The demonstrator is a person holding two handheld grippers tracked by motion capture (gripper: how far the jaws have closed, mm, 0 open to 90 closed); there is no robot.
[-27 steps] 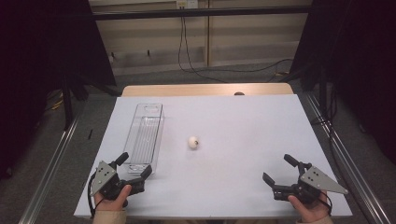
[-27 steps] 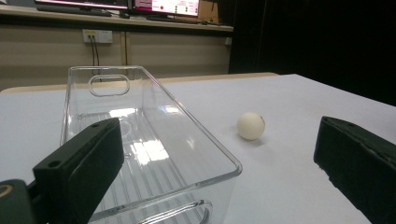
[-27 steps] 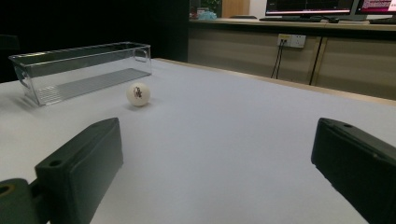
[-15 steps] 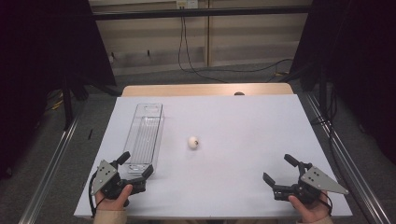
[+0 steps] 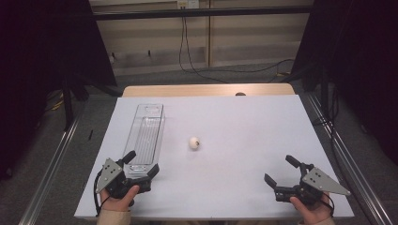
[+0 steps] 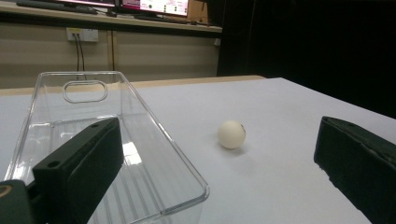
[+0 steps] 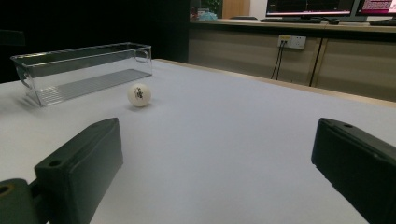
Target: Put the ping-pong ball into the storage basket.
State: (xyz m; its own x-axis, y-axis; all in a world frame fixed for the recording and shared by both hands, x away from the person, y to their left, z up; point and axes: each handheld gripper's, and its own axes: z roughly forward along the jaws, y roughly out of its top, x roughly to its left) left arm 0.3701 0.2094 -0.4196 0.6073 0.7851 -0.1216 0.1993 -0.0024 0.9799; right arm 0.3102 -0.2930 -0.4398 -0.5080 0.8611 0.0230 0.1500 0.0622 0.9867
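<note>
A small white ball (image 5: 194,143) with a dark printed mark rests on the white-covered desk (image 5: 244,126), just right of a long clear plastic bin (image 5: 145,132) with slotted handle ends. The left gripper (image 5: 141,165) sits at the bin's near end, jaws spread wide and empty. The right gripper (image 5: 281,172) sits near the desk's front right corner, well apart from the ball, jaws likewise wide open, holding nothing.
</note>
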